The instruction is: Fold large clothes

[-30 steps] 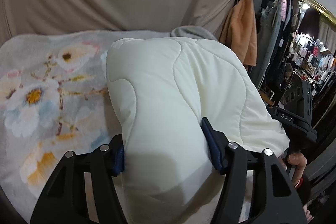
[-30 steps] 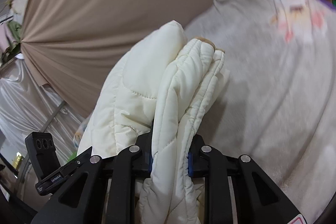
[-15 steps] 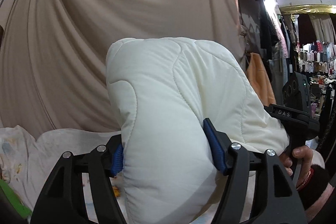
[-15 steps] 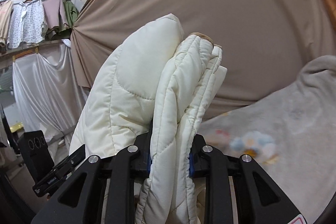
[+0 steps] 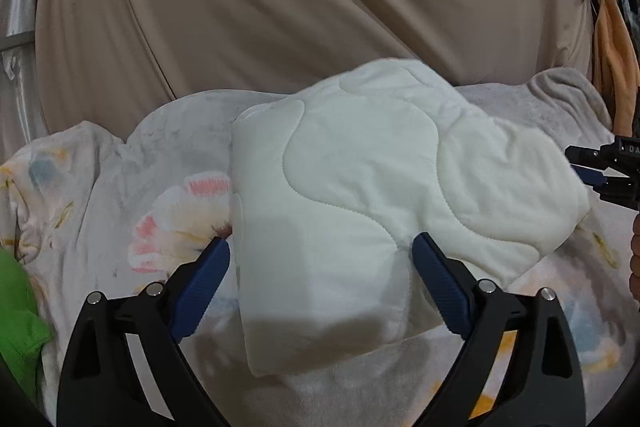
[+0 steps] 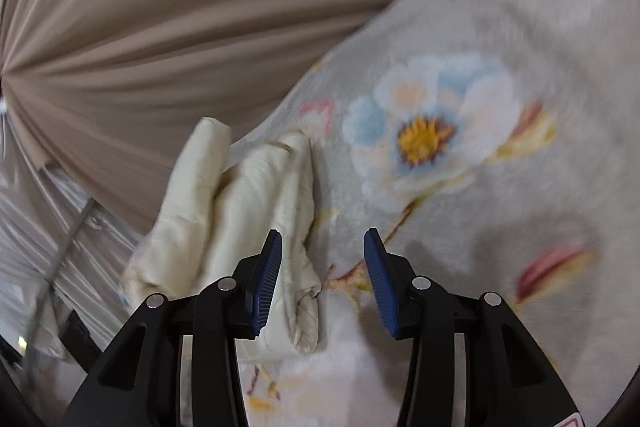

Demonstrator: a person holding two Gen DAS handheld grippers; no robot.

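Observation:
A folded cream quilted jacket (image 5: 360,195) lies on the floral blanket (image 5: 168,187). My left gripper (image 5: 320,267) is open, its blue pads on either side of the jacket's near end, not pressing it. In the right wrist view the jacket's folded edge (image 6: 240,219) lies just left of my right gripper (image 6: 322,275), which is open and empty over the blanket (image 6: 480,227). The right gripper also shows at the far right of the left wrist view (image 5: 608,171).
A tan drape (image 5: 300,7) hangs behind the blanket. A green cloth (image 5: 16,311) lies at the left edge. An orange garment (image 5: 612,55) hangs at the right. Silver drapes (image 6: 52,247) hang at the left in the right wrist view.
Both grippers held the folded jacket up in the air; now both have opened and the jacket lies on the blanket. The right gripper has drawn back to the jacket's right.

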